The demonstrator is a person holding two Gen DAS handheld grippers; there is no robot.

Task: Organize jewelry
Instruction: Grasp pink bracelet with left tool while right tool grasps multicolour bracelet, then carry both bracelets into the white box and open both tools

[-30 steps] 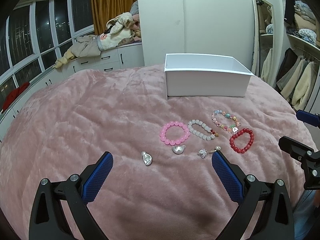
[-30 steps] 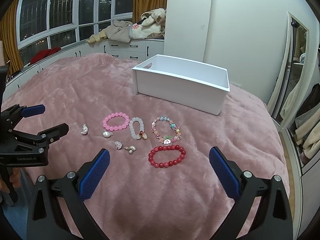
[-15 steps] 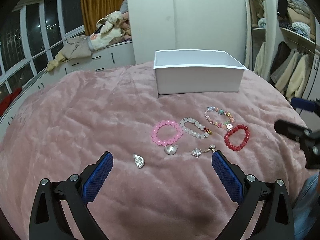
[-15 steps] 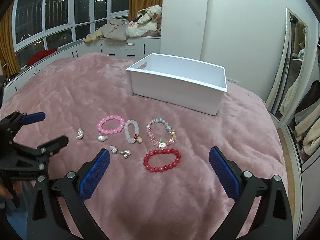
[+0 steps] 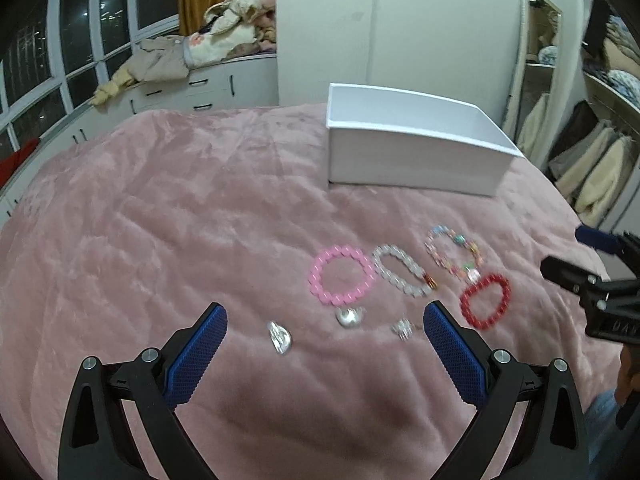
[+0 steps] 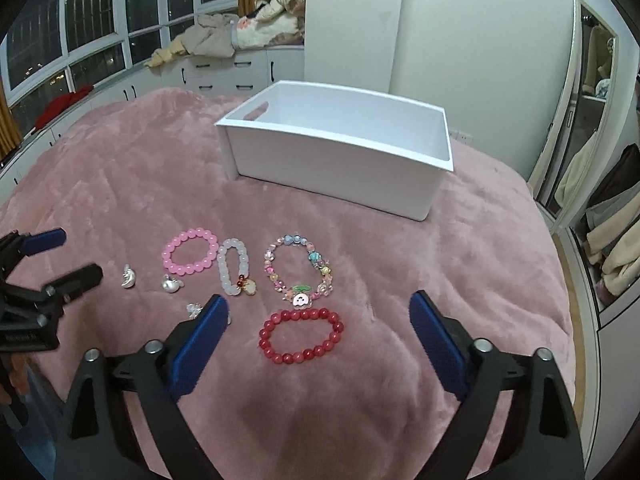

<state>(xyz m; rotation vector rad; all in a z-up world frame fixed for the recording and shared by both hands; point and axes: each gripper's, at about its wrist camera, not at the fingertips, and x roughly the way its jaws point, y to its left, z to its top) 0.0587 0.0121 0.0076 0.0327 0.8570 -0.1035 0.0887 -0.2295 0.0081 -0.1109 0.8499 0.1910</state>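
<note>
On the pink blanket lie a pink bead bracelet (image 5: 341,276) (image 6: 189,251), a clear white bracelet (image 5: 401,270) (image 6: 233,266), a multicoloured charm bracelet (image 5: 453,251) (image 6: 298,271) and a red bead bracelet (image 5: 485,301) (image 6: 301,337). Small silver pieces (image 5: 280,337) (image 6: 129,277) lie in front of them. An empty white box (image 5: 416,145) (image 6: 340,148) stands behind. My left gripper (image 5: 325,334) is open just short of the silver pieces. My right gripper (image 6: 320,320) is open, with the red bracelet between its fingers.
The pink blanket (image 5: 180,200) covers a bed. White drawers with piled clothes (image 6: 240,32) run along the windows at the back left. A mirror and hanging clothes (image 5: 592,160) stand at the right. Each gripper shows at the edge of the other's view.
Both grippers have moved forward toward the jewelry, which now looks larger and closer. The right gripper has come over the red bracelet. Both stay open.
</note>
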